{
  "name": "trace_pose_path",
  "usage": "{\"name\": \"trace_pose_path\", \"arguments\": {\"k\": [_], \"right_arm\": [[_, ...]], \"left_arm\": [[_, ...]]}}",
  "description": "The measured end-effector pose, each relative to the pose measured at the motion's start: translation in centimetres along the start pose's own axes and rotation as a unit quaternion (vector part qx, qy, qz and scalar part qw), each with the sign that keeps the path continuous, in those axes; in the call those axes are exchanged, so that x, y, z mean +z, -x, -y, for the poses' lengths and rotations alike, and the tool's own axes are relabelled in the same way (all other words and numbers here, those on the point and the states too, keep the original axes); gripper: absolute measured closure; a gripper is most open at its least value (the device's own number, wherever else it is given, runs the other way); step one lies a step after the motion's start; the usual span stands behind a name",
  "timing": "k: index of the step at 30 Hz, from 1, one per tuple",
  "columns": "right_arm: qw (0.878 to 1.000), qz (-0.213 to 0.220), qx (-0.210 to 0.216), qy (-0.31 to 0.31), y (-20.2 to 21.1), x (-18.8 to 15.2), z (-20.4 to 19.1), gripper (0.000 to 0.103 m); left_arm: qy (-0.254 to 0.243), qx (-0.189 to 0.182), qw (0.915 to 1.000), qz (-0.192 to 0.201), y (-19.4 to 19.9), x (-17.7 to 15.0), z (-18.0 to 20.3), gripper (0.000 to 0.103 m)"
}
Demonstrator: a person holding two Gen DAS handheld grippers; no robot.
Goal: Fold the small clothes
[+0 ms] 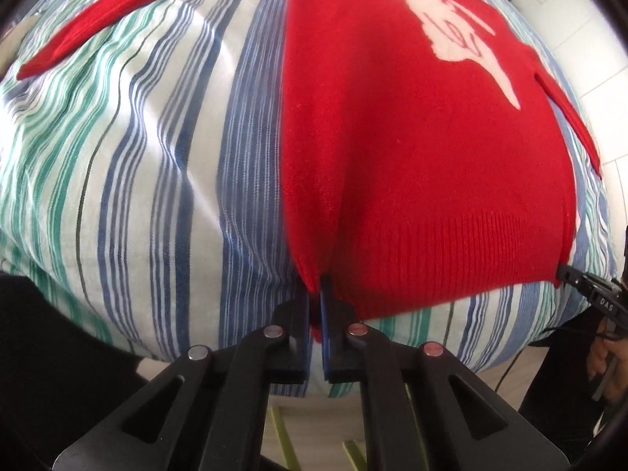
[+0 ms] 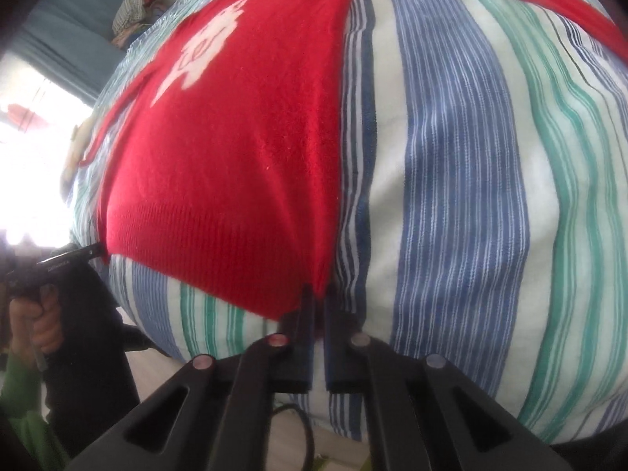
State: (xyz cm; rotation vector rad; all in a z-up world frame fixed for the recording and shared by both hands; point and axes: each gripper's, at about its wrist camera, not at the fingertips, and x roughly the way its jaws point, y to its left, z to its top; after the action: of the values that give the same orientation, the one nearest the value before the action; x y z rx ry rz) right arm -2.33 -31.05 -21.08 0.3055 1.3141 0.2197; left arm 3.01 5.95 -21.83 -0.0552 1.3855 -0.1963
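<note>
A small red sweater point(image 1: 412, 149) with a white animal figure lies flat on a striped bed cover point(image 1: 137, 157), sleeves spread to both sides. My left gripper point(image 1: 316, 286) is shut on the near left corner of its ribbed hem. In the right wrist view the same sweater point(image 2: 235, 165) fills the left half, and my right gripper point(image 2: 318, 294) is shut on the near right hem corner. Each gripper shows small in the other's view: the right gripper point(image 1: 565, 272) at the hem's far right corner, the left gripper point(image 2: 92, 253) at the hem's left corner.
The striped cover point(image 2: 471, 196) hangs over the bed's near edge, with pale floor below. A person's hand point(image 2: 35, 322) and green sleeve hold the left gripper's handle. A pile of clothes point(image 2: 137, 4) sits at the far end of the bed, beside a bright window.
</note>
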Motion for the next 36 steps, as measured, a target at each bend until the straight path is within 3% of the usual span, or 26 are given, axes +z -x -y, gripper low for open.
{"name": "trace_pose_path", "arguments": {"k": [3,5,7,9,13,14,17,22,28,36], "right_arm": [[0.999,0.011,-0.017,0.025,0.4,-0.2,-1.0,0.098],[1.000,0.018,-0.012,0.021,1.1,-0.6,-1.1,0.081],[0.999,0.029,-0.015,0.017,2.1,-1.0,-1.2,0.063],[0.998,0.053,-0.033,0.016,3.8,-1.4,-1.0,0.057],[0.988,0.137,-0.072,-0.009,7.7,-1.6,0.0,0.050],[0.982,0.166,-0.087,-0.014,8.6,-1.6,0.2,0.044],[0.963,0.237,-0.125,-0.030,10.0,-1.1,0.6,0.038],[0.947,0.283,-0.146,-0.042,9.3,-0.1,1.6,0.038],[0.949,0.273,-0.155,-0.038,8.5,-0.2,1.7,0.038],[0.952,0.267,-0.142,-0.039,7.8,-0.2,1.7,0.038]], "left_arm": [[-0.008,0.011,0.9998,0.016,0.8,-0.3,0.7,0.088],[-0.003,0.010,0.9995,0.030,2.0,-0.7,0.9,0.057],[0.005,0.009,0.9983,0.058,3.9,-1.4,0.3,0.046],[0.011,0.011,0.9958,0.090,5.6,-1.7,0.0,0.045],[0.025,0.017,0.9861,0.163,8.0,-1.0,-0.8,0.032],[0.027,0.018,0.9843,0.173,8.1,-0.1,-0.7,0.031],[0.028,0.013,0.9808,0.192,7.5,2.1,0.0,0.031],[0.033,0.021,0.9670,0.252,6.8,3.6,1.7,0.028],[0.029,0.051,0.9684,0.242,5.1,3.0,1.7,0.027],[0.037,0.063,0.9661,0.248,5.0,2.9,1.4,0.025]]}}
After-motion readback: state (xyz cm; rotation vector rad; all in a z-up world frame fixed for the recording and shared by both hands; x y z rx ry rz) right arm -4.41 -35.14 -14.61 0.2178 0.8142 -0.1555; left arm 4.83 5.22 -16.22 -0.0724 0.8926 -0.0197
